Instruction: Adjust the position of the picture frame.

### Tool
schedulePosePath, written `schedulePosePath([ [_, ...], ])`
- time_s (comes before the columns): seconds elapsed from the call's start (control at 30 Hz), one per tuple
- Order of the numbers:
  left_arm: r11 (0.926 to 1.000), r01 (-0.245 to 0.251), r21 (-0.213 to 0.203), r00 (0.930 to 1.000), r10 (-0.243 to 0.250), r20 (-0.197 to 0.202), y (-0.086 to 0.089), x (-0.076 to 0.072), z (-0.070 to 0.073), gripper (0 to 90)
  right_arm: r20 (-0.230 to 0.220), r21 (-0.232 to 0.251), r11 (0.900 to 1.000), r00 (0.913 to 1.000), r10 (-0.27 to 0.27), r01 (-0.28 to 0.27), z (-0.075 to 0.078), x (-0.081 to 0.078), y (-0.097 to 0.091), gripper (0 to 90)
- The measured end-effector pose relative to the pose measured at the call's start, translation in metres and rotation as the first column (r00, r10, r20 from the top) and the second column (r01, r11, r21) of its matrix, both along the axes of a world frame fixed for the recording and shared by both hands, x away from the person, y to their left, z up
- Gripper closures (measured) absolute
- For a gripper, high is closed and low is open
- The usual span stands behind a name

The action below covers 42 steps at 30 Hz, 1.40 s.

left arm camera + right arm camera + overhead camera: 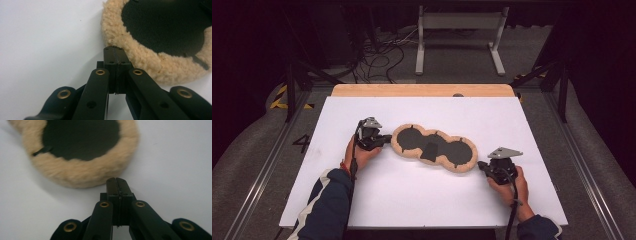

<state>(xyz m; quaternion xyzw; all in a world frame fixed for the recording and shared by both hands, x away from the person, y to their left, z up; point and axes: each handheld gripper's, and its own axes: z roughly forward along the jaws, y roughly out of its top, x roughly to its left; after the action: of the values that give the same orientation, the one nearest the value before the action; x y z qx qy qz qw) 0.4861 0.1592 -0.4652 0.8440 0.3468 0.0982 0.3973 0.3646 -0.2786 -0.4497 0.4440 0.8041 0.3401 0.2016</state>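
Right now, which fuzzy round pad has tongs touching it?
The left round pad: the left tongs, shut, touch its fluffy rim. The right tongs stop just short of the right round pad.

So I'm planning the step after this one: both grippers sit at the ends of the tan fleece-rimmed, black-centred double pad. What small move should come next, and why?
Probably open the right gripper and ease it onto the fleece rim. Its jaws are shut with nothing between them, just short of the tan fleece-rimmed, black-centred double pad. The left gripper is shut with its tips at the rim of the other end; whether it pinches fleece, I cannot tell.
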Motion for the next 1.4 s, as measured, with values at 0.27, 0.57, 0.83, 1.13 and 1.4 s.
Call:
schedulePosePath([
  [0.27,0.9957,-0.058,0.073,0.9951,0.052,0.084,-0.007,0.005,0.000,82.4,0.050,0.039,0.9977,0.9971,-0.058,0.056,0.014,0.046,-0.019,90.0],
  [0.57,0.9991,-0.034,0.025,0.9993,0.034,0.013,-0.006,0.015,0.001,83.1,-0.002,0.009,1.0000,1.0000,0.004,-0.004,0.014,0.082,0.005,90.0],
  [0.83,0.9991,0.041,-0.011,0.9957,-0.042,-0.083,-0.002,0.022,0.004,90.0,-0.071,-0.003,0.9999,0.9974,0.012,-0.012,0.005,0.084,0.012,90.0],
  [1.13,0.9952,0.083,-0.052,0.9905,-0.088,-0.106,0.009,0.009,0.001,90.0,-0.077,0.008,0.9996,0.9967,0.026,-0.026,0.003,0.085,0.014,90.0],
  [1.4,0.9843,0.155,-0.084,0.9824,-0.163,-0.091,0.019,-0.010,-0.002,90.0,-0.093,-0.035,0.9967,0.9932,0.070,-0.074,0.006,0.076,0.019,90.0],
])
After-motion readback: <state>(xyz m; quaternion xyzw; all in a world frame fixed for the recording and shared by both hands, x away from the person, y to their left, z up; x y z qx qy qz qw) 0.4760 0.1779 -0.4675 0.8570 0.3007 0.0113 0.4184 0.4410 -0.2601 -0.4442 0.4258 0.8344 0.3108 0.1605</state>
